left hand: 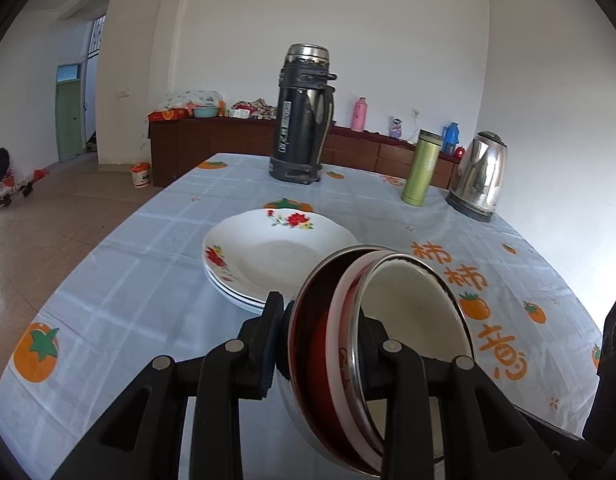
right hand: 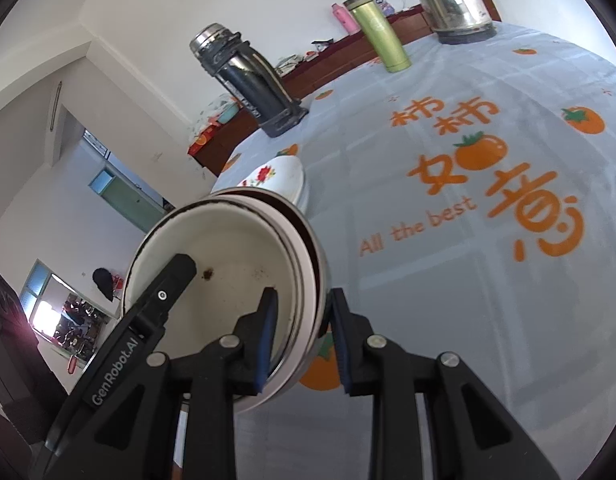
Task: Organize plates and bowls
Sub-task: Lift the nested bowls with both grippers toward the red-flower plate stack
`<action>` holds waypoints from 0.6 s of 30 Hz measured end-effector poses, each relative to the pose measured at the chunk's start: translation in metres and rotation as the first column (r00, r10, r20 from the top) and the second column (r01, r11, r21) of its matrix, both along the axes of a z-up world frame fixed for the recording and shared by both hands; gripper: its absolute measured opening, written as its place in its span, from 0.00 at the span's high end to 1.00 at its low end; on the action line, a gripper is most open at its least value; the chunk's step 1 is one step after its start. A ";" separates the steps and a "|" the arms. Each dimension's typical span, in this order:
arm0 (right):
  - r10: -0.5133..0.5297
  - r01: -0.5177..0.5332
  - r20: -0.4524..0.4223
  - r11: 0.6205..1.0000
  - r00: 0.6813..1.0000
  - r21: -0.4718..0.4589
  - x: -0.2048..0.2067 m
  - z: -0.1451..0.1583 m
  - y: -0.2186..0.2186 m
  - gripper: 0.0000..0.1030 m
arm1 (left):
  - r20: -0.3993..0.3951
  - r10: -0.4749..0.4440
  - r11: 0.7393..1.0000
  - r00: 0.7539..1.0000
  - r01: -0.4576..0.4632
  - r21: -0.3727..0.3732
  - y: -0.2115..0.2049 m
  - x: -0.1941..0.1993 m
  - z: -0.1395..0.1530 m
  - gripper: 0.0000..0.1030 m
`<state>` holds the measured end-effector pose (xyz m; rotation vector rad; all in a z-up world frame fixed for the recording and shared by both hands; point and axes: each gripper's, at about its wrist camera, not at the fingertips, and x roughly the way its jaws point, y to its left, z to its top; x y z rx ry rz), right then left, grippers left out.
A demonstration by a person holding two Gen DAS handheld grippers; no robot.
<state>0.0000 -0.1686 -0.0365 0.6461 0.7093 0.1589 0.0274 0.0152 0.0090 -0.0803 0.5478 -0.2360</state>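
Both claws grip one nested stack of bowls (left hand: 382, 356) from opposite sides, holding it tilted in the air above the near part of the table (left hand: 119, 280). In the left wrist view, the left gripper (left hand: 320, 340) has its jaws narrowed on the stack's rim: one pad sits outside the steel outer bowl, the other finger reaches inside. In the right wrist view, the right gripper (right hand: 297, 336) clamps the opposite rim the same way, one blue pad inside the white inner bowl, the other outside the steel wall. The left gripper's finger also shows there, reaching into the bowl from the left.

The stack looks like three bowls: a steel one outside, a red-lined one within, and a white enamel one innermost, with a few dark specks on its bottom.

Just beyond the bowls, toward the far left, a pile of white plates (left hand: 267, 256) with red flowers rests on the tablecloth, already gathered. So the plates appear stacked and the bowls nested; what seems left is setting the bowl stack down, perhaps on or beside the plates.

Farther back stand a tall dark thermos (left hand: 301, 116), a green flask (left hand: 421, 168) and a steel kettle (left hand: 480, 176) at the far right.
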 end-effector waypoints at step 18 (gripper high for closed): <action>0.042 -0.043 0.012 0.999 0.999 0.005 0.026 0.007 0.024 0.74 | 0.014 0.045 0.999 0.999 -0.045 -0.007 0.026 0.019 0.006 0.68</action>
